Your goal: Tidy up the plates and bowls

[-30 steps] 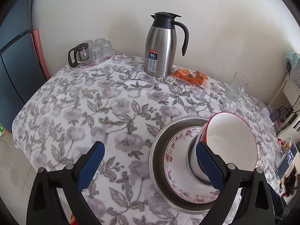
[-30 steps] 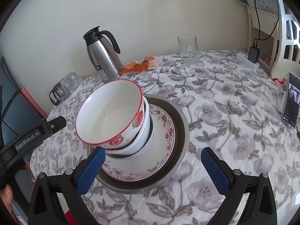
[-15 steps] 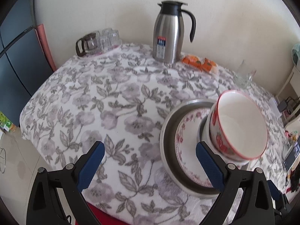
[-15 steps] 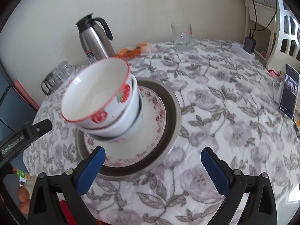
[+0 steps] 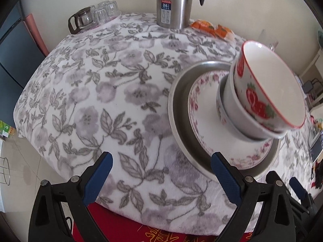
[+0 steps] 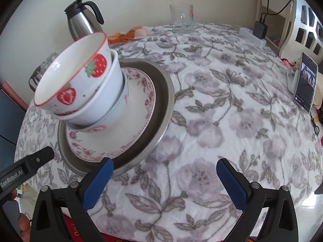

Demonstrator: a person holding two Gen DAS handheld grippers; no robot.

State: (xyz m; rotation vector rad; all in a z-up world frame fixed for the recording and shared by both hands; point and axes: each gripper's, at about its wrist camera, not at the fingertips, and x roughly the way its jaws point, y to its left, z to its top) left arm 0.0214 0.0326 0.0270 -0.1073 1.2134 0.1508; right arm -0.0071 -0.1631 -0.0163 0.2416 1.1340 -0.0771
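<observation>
Claws [image 5: 161, 170] wide; three stacked bowls [image 6: 80, 92]

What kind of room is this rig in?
Probably a home dining area: a table under a floral tablecloth, with a steel thermos jug, a glass mug, and stacked bowls on plates. Both grippers are open and empty.

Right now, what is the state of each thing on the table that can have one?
Left tongs: open, empty.
Right tongs: open, empty.
Strawberry bowl: upright, empty, topmost of the nested bowls.
Floral plate: lying in the steel basin, carrying the bowls.
Thermos jug: upright, lid on.
Glass mug: upright, empty.
</observation>
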